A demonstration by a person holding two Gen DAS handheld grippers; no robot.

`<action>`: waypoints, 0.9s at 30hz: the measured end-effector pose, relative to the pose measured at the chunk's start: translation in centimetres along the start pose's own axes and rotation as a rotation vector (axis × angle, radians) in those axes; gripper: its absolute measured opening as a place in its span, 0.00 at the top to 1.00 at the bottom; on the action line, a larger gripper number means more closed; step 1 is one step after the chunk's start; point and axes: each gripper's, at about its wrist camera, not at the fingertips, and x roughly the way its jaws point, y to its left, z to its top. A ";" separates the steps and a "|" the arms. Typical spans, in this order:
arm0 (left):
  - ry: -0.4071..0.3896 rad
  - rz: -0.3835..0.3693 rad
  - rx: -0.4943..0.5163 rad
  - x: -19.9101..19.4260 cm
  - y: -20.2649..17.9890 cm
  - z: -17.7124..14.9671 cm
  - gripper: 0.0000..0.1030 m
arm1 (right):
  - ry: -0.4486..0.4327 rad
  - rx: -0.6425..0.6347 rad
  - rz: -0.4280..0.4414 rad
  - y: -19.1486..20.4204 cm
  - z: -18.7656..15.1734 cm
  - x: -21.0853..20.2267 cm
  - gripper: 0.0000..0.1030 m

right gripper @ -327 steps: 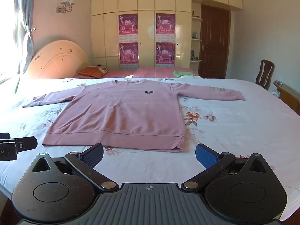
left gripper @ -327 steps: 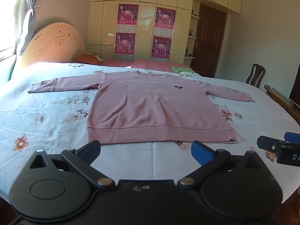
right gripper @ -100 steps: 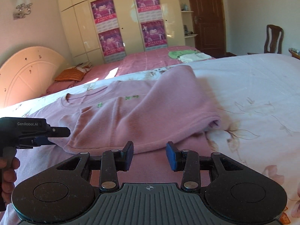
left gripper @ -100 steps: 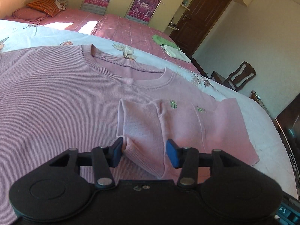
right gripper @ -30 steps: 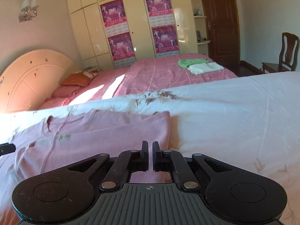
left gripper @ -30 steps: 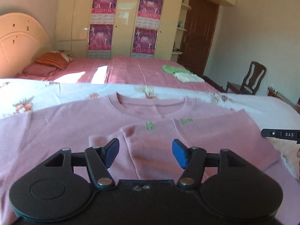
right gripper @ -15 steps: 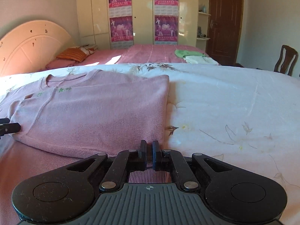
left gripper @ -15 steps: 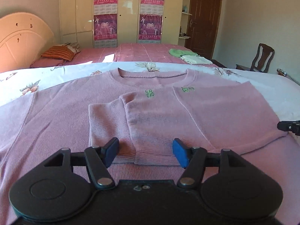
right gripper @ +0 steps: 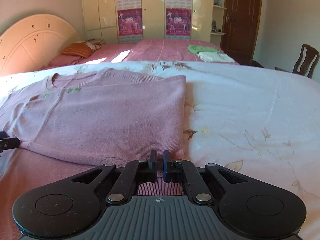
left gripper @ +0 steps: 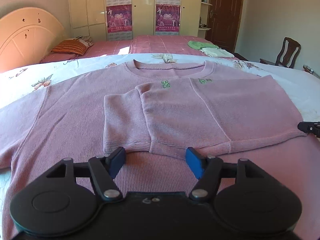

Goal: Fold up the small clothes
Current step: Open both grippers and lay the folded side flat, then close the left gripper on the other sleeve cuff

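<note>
A pink knit sweater [left gripper: 66, 120] lies flat on the floral bedsheet [left gripper: 26, 78]. Its right side and sleeve [left gripper: 210, 116] are folded over the body, with green stitching showing. My left gripper [left gripper: 155, 161] is open and empty, just in front of the folded sleeve cuff. My right gripper [right gripper: 159, 165] has its jaws nearly together at the near right edge of the sweater [right gripper: 112, 118]; pink fabric shows under and between the pads, but a grip is unclear. The right gripper's tip shows at the far right of the left wrist view [left gripper: 309, 128].
The white floral bedsheet [right gripper: 250, 110] stretches to the right of the sweater. A second bed with a pink cover [left gripper: 160, 46] holds an orange pillow [left gripper: 70, 47] and folded green and white cloths [right gripper: 208, 53]. A wooden chair [left gripper: 288, 53] and a dark door stand at the right.
Both grippers have drawn back toward me since one second ago, showing more of the folded sweater. The right gripper stays nearly closed and the left stays open.
</note>
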 end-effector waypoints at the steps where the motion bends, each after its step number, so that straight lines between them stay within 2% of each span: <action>1: 0.005 0.009 0.005 -0.3 -0.1 0.1 0.36 | 0.010 0.001 -0.004 0.1 0.1 -0.1 0.96; 7: -0.018 0.042 0.006 -3.4 1.2 -0.8 0.36 | -0.049 0.088 0.010 0.1 0.3 -1.9 0.96; 10: -0.030 0.055 0.005 -4.6 2.9 -0.9 0.36 | -0.060 0.118 0.012 1.0 0.2 -2.6 0.96; 13: -0.077 0.053 -0.046 -6.3 5.9 -0.6 0.36 | -0.065 0.136 0.014 2.6 0.3 -3.6 0.96; 15: -0.106 0.053 -0.119 -7.7 9.1 -1.0 0.36 | -0.069 0.153 0.010 3.5 0.3 -4.3 0.96; 18: -0.131 0.076 -0.314 -10.2 16.3 -3.0 0.39 | -0.058 0.188 0.003 4.9 0.4 -4.8 0.95; 22: -0.177 0.178 -0.548 -12.9 25.9 -6.3 0.39 | -0.052 0.193 -0.009 7.6 0.4 -4.4 0.96; 27: -0.199 0.216 -0.806 -13.7 34.9 -9.5 0.40 | -0.042 0.234 0.001 11.4 0.4 -2.9 0.96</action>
